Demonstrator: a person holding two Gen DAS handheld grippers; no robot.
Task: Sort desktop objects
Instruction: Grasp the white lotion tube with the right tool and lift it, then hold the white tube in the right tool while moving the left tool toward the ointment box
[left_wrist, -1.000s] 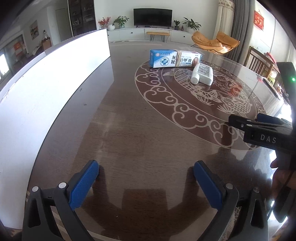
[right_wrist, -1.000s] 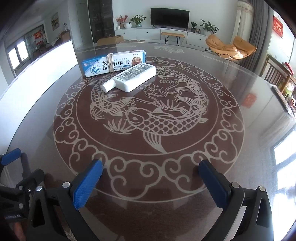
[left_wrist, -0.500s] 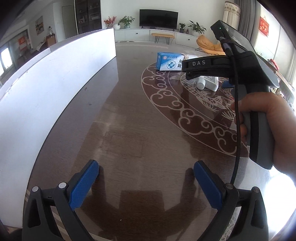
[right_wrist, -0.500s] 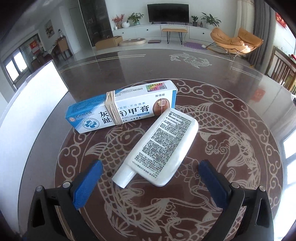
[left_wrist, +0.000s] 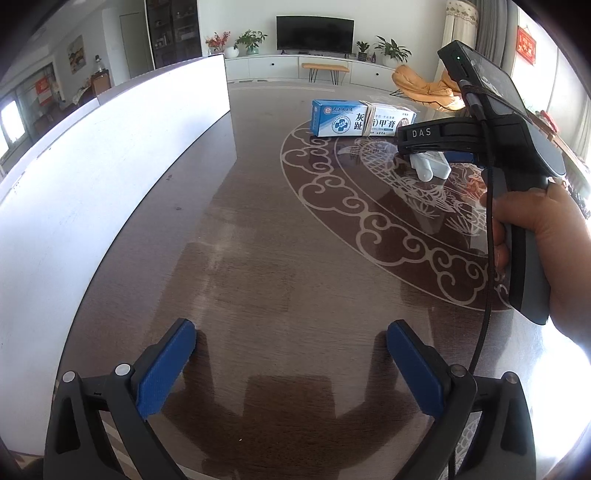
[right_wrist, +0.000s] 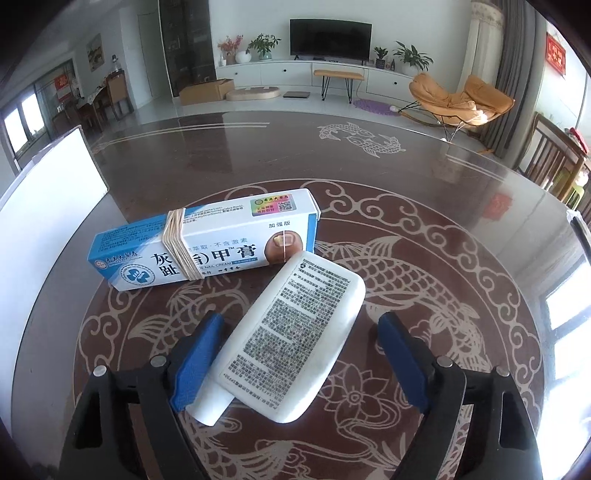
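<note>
A white flat tube (right_wrist: 291, 336) with black print lies on the dark round table (right_wrist: 461, 229), cap toward me. My right gripper (right_wrist: 299, 354) is open and straddles it, the left blue pad beside the cap end, the right pad apart from it. A blue and white cream box (right_wrist: 207, 247) bound with rubber bands lies just behind the tube. In the left wrist view the box (left_wrist: 362, 120) and tube (left_wrist: 430, 164) lie far ahead, the right gripper's body (left_wrist: 480, 136) over the tube. My left gripper (left_wrist: 291, 365) is open and empty over bare table.
A white board (left_wrist: 110, 177) stands upright along the table's left side; it also shows in the right wrist view (right_wrist: 40, 206). A wooden chair (right_wrist: 554, 162) stands at the far right edge. The person's hand (left_wrist: 543, 236) holds the right gripper's handle.
My right gripper moved forward and down toward the tube, which now lies between its open fingers. My left gripper stayed almost still.
</note>
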